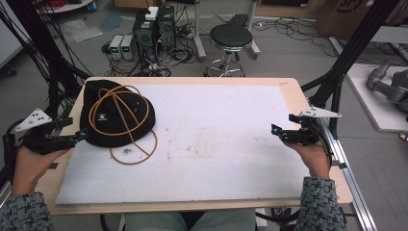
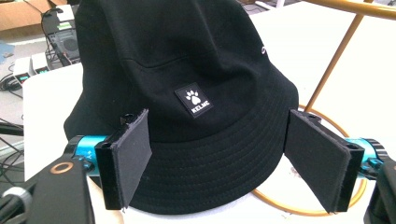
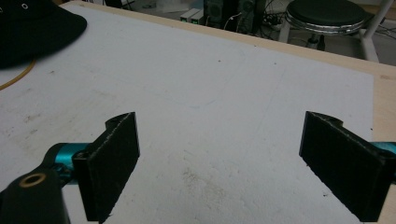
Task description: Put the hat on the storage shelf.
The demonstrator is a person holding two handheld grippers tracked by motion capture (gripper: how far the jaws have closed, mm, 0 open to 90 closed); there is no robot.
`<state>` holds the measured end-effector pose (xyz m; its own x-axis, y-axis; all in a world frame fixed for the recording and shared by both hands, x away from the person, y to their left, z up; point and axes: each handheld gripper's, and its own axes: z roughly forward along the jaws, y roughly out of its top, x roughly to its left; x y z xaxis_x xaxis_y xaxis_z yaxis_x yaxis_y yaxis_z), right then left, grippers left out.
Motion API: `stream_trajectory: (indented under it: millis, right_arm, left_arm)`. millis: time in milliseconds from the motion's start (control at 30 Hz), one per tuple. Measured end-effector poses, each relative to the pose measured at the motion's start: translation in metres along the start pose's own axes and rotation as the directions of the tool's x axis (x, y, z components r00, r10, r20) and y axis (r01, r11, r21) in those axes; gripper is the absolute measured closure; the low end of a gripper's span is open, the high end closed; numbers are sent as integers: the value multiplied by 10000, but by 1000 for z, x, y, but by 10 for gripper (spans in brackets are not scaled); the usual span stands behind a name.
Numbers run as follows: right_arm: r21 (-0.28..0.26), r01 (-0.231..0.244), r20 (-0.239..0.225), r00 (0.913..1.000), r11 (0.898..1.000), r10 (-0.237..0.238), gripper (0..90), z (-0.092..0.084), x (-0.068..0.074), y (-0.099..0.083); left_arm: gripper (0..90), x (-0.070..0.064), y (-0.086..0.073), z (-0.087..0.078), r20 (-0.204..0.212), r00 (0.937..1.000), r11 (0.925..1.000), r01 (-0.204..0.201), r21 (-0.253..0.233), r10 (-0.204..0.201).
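A light wooden bench (image 1: 293, 91) carries a stained white rectangular mat (image 1: 216, 139). At the frame's left, a black fabric bucket hat (image 1: 118, 115) sits on an orange wire stand (image 1: 139, 153).

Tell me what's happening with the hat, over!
Left gripper open, fingers either side of the black fabric bucket hat's brim, not closed. Right gripper open over bare white mat. Orange wire hoop stand under the hat.

The black hat (image 3: 32, 28) is cut off by the right gripper view's top-left corner, hiding its crown.
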<state>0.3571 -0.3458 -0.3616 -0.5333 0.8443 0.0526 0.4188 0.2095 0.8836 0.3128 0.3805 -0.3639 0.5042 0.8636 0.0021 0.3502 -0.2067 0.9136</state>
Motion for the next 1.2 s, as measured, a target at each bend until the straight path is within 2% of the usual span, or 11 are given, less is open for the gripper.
stream_trajectory:
  millis: [100,200,367,433,767,800,867,1000,1133,1200]
  right_arm:
    - [43,-27,-23,10000,10000,27,120,0,1,0]
    - [58,44,-52,10000,10000,-43,120,-3,2,-1]
    - [-75,45,-75,10000,10000,-46,120,-8,3,-2]
    - [-245,49,-109,9999,9997,-52,120,-14,5,-3]
    - [-16,143,-123,9998,9999,-144,119,-21,12,-12]
    - [-38,245,-125,9996,9997,-246,119,-22,14,-12]
    - [-89,322,-122,9994,9994,-323,120,-24,17,-13]
    - [-49,381,-129,9992,9993,-382,120,-28,21,-14]
    - [-38,349,-136,9993,9994,-350,120,-32,23,-16]
    - [-42,361,-156,9992,9993,-362,120,-33,24,-16]
  left_arm:
    - [240,2,1,0,27,10000,10000,48,-57,-48]
    - [240,4,1,4,336,9994,9997,104,-221,-96]
    - [240,7,1,11,597,9982,9998,55,-195,-44]
    - [241,10,2,12,610,9981,9997,79,-233,-64]
    - [246,34,3,9,418,9979,9944,535,-911,-499]
    - [248,39,6,10,371,9975,9928,641,-1014,-606]
    - [252,41,8,11,336,9972,9918,696,-1070,-663]
    - [261,46,18,16,425,9980,9899,517,-1321,-465]
    - [260,57,30,23,807,9961,9919,443,-1194,-348]
    - [258,62,37,26,691,9974,9946,270,-1002,-201]
